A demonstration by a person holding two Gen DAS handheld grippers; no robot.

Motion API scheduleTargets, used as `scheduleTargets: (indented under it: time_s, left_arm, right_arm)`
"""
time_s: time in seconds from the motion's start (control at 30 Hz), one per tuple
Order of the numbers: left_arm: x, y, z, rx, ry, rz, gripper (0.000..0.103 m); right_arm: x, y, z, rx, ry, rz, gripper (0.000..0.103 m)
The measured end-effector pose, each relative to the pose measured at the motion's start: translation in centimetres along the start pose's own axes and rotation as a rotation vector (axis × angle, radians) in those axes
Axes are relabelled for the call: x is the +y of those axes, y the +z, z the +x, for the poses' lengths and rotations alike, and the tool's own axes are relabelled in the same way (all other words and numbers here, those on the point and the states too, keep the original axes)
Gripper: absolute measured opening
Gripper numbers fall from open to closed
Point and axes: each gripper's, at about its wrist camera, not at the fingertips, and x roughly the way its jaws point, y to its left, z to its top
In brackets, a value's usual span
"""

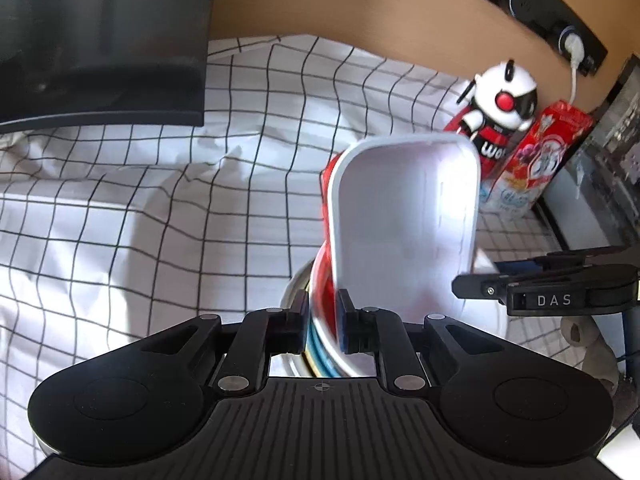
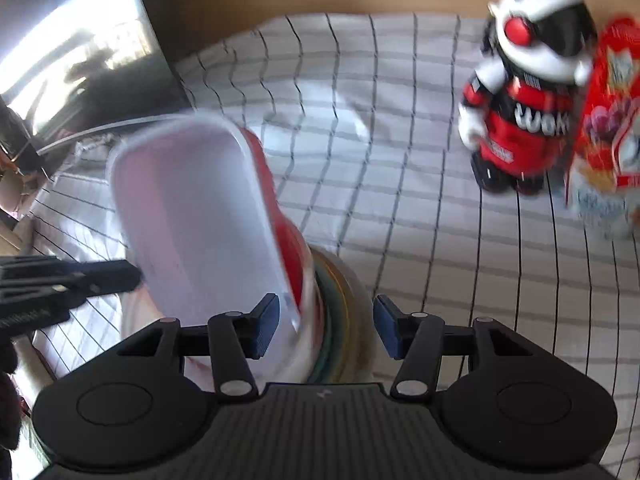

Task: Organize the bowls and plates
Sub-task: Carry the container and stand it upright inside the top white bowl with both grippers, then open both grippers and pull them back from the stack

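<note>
The left gripper (image 1: pixel 320 320) is closed on the rim of a stack of plates (image 1: pixel 320 344), where a white and red tray (image 1: pixel 404 216) stands tilted, its long axis pointing away over the checked bench (image 1: pixel 160 200). The right gripper (image 2: pixel 326 326) is half open with the same rim between its pads, not pressing, so I judge it is the one to close next.
</note>
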Motion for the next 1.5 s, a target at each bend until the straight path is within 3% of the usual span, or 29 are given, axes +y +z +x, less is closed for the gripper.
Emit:
scheduleTargets:
  time_s: [0.07, 0.4, 0.6, 0.9, 1.07, 1.23, 1.5]
  left_arm:
    - [0.1, -0.1, 0.2, 0.009, 0.003, 0.002, 0.02]
    - [-0.4, -0.3, 0.5, -0.033, 0.022, 0.018, 0.018]
    - [0.0, -0.6, 0.8, -0.08, -0.013, 0.002, 0.018]
    - [0.9, 0.1, 1.2, -0.065, -0.084, 0.043, 0.017]
    - [0.6, -0.6, 0.4, -0.082, -0.065, 0.055, 0.017]
    - [0.0, -1.4, -0.6, -0.111, 0.001, 0.065, 0.017]
    - [-1.5, -3.1, -1.6, -0.185, 0.058, 0.017, 0.017]
  right_arm:
    - [-0.5, -0.6, 0.6, 0.016, 0.001, 0.023, 0.053]
    - [0.1, -1.6, 1.3, 0.018, 0.009, 0.051, 0.053]
    - [1.5, -1.8, 0.7, -0.039, -0.016, 0.053, 0.053]
    - [2.4, -2.9, -0.2, -0.101, -0.117, 0.167, 0.053]
    - [2.5, -3.5, -0.4, -0.124, -0.126, 0.187, 0.053]
    - [2.2, -3.9, -0.6, -0.131, -0.114, 0.202, 0.053]
    - [3.0, -5.9, -0.3, -0.186, -0.135, 0.109, 0.055]
